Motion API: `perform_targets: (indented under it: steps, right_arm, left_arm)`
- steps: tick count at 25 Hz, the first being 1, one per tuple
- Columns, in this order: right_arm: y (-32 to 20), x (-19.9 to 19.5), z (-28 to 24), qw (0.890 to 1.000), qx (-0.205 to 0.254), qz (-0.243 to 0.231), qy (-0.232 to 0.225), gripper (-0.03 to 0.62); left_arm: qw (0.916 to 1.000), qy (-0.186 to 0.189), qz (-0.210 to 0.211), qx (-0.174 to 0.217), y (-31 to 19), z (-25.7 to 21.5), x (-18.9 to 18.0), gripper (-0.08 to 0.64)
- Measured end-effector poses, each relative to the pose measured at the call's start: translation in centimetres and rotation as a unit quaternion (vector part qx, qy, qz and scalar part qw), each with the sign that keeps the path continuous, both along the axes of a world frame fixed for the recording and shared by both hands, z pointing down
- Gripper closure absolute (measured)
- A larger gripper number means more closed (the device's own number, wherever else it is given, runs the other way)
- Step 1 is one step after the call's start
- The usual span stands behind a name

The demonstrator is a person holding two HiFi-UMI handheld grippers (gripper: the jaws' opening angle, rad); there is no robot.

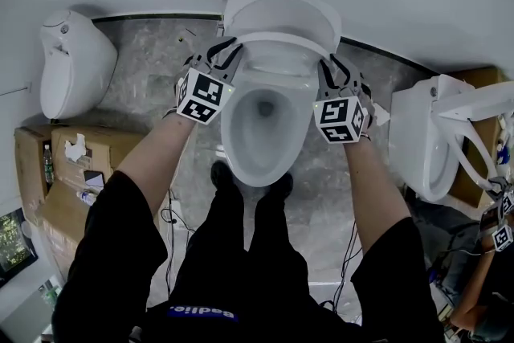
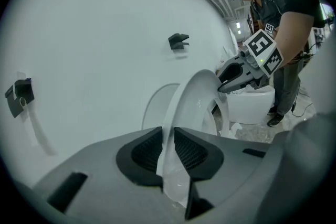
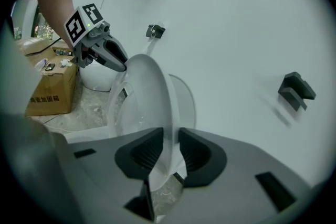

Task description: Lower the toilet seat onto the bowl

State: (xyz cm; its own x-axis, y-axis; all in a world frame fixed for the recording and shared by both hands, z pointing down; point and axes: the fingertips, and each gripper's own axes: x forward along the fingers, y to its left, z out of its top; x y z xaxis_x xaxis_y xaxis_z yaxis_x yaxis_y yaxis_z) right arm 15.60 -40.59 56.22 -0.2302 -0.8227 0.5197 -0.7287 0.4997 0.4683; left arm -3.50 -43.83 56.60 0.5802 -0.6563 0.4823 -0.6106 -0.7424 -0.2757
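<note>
At the middle of a grey marbled floor (image 1: 152,64), seen from above, a white toilet stands against a white wall. Its toilet seat (image 1: 281,42) is raised off the bowl (image 1: 261,132) and tipped a little forward of the lid (image 1: 281,12) behind it.

The person grips the seat from both sides. The left gripper (image 1: 227,52) has its jaws clenched on the seat's left rim. The right gripper (image 1: 336,70) has its jaws clenched on the right rim. In each gripper view the thin white rim runs between the two dark ribbed pads, which close on it from either side.

Each gripper carries a cube with black-and-white square markers: the left cube (image 1: 201,95) and the right cube (image 1: 341,118). These are patterns, not words.

A second toilet (image 1: 76,68) sits to the left and a third toilet (image 1: 426,140) to the right. A cardboard box (image 3: 50,92) by the left toilet bears red print, too small to read. A blue waistband (image 1: 202,312) on the person's dark clothes shows white letters that cannot be read with certainty. Small black brackets (image 2: 178,40) are fixed to the wall. At the right edge another person's hand holds a gripper with marker cubes (image 1: 502,235).
</note>
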Motion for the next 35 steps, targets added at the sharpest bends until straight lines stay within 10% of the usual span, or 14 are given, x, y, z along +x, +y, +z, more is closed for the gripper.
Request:
perform_targets:
  steps: [18,35]
  right_arm:
    - [7.7,-2.4,1.0,0.996,0.008,-0.080,0.047,0.485]
    - [14.4,-3.4,3.3,0.993,-0.026,-0.053,0.100,0.485]
  left_arm:
    - [0.9987,-0.032,-0.040,0.001,8.2,0.6,-1.8,0.485]
    - [0.9934,-0.094,0.066,0.005,15.4,2.9,-2.7,0.483]
